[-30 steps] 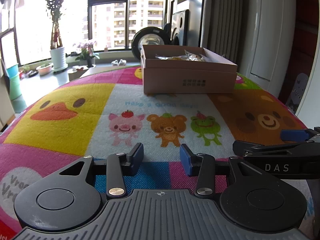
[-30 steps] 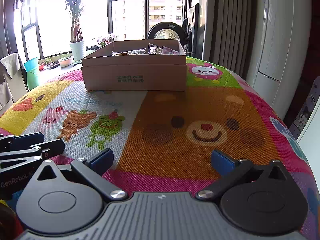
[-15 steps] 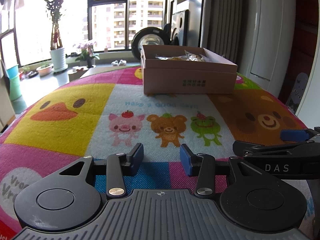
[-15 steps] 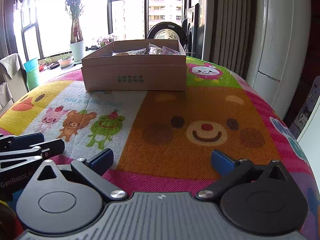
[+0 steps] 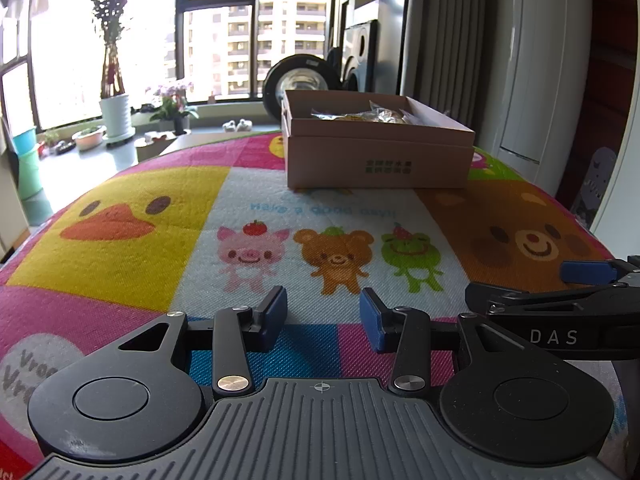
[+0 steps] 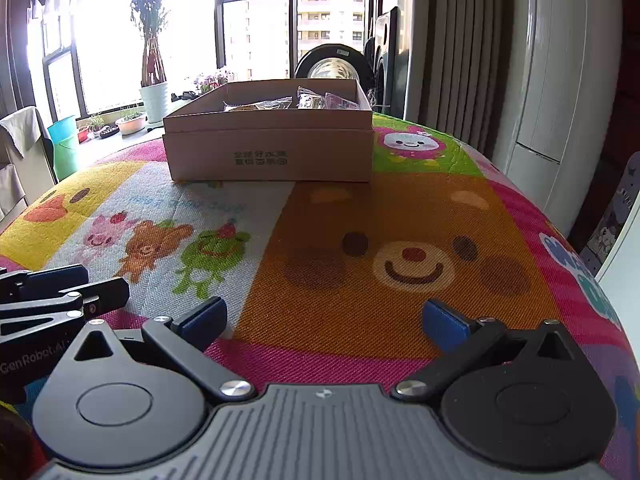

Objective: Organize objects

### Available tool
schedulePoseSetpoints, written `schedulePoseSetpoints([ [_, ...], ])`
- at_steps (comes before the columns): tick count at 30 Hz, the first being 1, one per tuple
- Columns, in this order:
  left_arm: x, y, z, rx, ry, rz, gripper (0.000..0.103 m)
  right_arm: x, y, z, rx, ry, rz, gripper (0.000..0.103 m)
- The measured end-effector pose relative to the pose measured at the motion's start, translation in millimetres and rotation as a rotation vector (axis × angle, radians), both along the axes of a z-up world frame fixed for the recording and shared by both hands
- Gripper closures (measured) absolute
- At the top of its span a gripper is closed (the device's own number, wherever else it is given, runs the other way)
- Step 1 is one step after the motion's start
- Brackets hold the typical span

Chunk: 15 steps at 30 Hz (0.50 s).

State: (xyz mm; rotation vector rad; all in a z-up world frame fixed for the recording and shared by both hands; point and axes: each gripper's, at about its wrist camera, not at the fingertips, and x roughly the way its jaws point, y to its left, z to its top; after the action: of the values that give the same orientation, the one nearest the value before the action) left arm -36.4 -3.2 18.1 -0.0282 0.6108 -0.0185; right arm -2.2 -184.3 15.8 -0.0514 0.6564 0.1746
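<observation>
On cartoon-animal mat point(image 5: 120, 248), cardboard box point(image 5: 376, 160); windows point(image 5: 256, 28) behind.

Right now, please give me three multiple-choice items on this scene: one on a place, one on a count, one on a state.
1. Where does the cardboard box stand?
A. on the far part of the cartoon mat
B. on the windowsill
C. between the gripper fingers

2. How many small animals are printed in a row under the mat's blue writing?
A. two
B. three
C. five

3. The right gripper is:
A. shut on a packet
B. open, holding nothing
C. inside the box

Answers: 1 A, the box rests on the mat's far side; 2 B, pig, bear, frog; 3 B, only mat shows between its fingers.
</observation>
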Motion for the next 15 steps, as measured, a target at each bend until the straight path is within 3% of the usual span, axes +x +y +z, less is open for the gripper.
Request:
schedulePoseSetpoints([
  [15, 0.3, -0.1, 0.5, 0.001, 0.000, 0.000, 0.057, -0.1, 0.1, 0.1, 0.001, 0.000, 0.000, 0.000],
])
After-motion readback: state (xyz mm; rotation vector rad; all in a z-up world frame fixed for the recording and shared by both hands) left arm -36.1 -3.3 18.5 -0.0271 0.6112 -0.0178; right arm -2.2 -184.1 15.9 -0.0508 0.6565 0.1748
